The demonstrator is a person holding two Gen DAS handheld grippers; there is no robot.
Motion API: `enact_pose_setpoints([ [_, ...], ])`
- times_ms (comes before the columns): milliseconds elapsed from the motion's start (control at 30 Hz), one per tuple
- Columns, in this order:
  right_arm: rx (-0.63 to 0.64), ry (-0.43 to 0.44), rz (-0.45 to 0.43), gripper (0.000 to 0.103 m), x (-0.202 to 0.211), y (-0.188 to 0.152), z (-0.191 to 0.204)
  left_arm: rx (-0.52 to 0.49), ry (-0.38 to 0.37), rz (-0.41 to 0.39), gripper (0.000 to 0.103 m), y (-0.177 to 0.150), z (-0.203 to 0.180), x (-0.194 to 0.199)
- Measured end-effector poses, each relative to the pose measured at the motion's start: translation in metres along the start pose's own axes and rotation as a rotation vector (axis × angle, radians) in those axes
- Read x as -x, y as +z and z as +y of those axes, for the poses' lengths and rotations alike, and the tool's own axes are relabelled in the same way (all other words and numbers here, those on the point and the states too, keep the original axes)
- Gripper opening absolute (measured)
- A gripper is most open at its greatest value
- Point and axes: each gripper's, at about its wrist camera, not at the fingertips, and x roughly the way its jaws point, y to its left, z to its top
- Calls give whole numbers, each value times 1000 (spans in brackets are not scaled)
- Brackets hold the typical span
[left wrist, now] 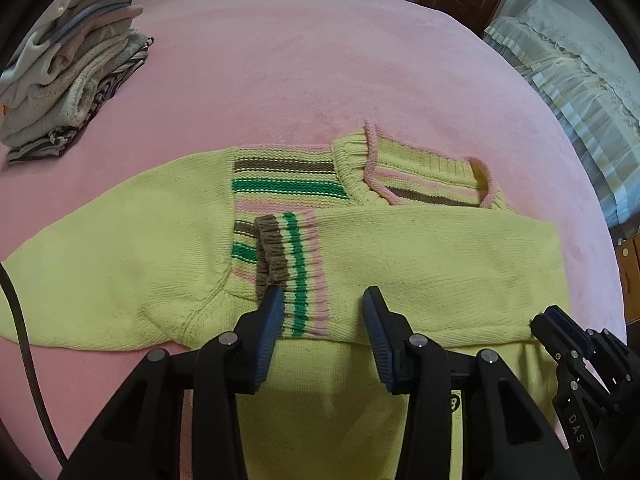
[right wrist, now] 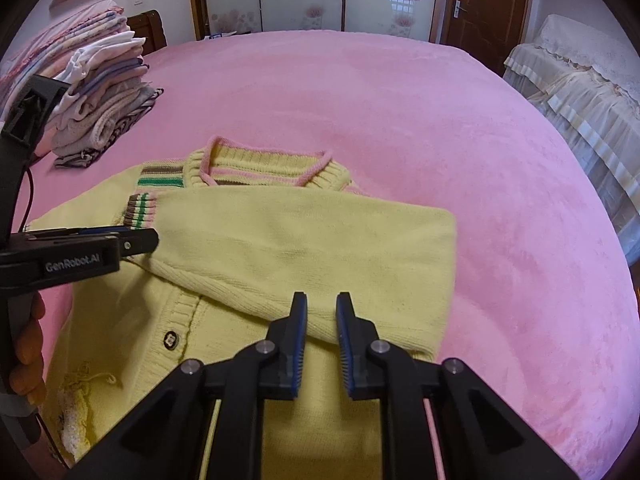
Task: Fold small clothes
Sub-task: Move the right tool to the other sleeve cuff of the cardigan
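Observation:
A yellow knitted cardigan lies flat on the pink bed cover, collar away from me. One sleeve is folded across its chest, and the sleeve's brown, green and pink striped cuff lies near the middle. My left gripper stands open just above that cuff, with no cloth pinched. My right gripper hovers over the folded sleeve's near edge. Its jaws stand a narrow gap apart, with nothing between the pads.
A stack of folded clothes sits at the bed's far left. Furniture under a cream lace cover stands beyond the right edge. A hand holds the left gripper's handle, and a dark cable trails at the left.

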Motion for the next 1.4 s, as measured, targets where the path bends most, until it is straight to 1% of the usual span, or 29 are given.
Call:
enact_pose_setpoints([
  [100,-13,-14,13,15,-4,-2,-5,15,20,6,41,-1,9,-1],
  [200,-28,-18,18,15,-3,-3,-9,45,5,16,41,0,20,0],
  [333,-32,-25,5,15,6,-1,-8,24,21,7,42,-3,21,14],
  [367,-31,-25,2,15,9,-1,-8,18,22,4,45,-4,20,19],
  [400,-30,-21,-5,15,13,0,-6,17,22,-4,54,-5,20,25],
  [433,-29,-18,-11,15,16,0,-4,20,23,-18,60,-6,21,31],
  [467,-26,-16,-19,15,21,1,-2,27,27,-39,70,-7,21,39],
  [500,-23,-16,-24,15,24,1,1,37,30,-67,75,-9,22,48],
  [600,-6,-4,-45,15,36,4,9,46,22,-115,80,-11,26,70],
  [700,11,10,-69,15,49,8,21,36,34,-140,81,-14,27,89],
  [800,13,35,-91,15,62,12,31,10,37,-188,81,-18,25,109],
  [867,20,50,-110,15,72,15,41,6,28,-206,81,-22,27,123],
  [933,27,61,-125,15,81,16,48,11,3,-204,81,-25,33,135],
  [1000,39,75,-143,15,92,18,57,21,1,-188,81,-28,41,144],
  [1067,52,88,-157,15,101,20,67,23,23,-186,81,-31,50,153],
  [1233,90,133,-185,15,118,27,97,45,160,-237,82,-42,86,176],
  [1333,125,153,-196,15,124,30,119,98,250,-258,83,-51,120,187],
  [1400,149,166,-199,15,125,33,136,141,283,-260,84,-58,144,191],
])
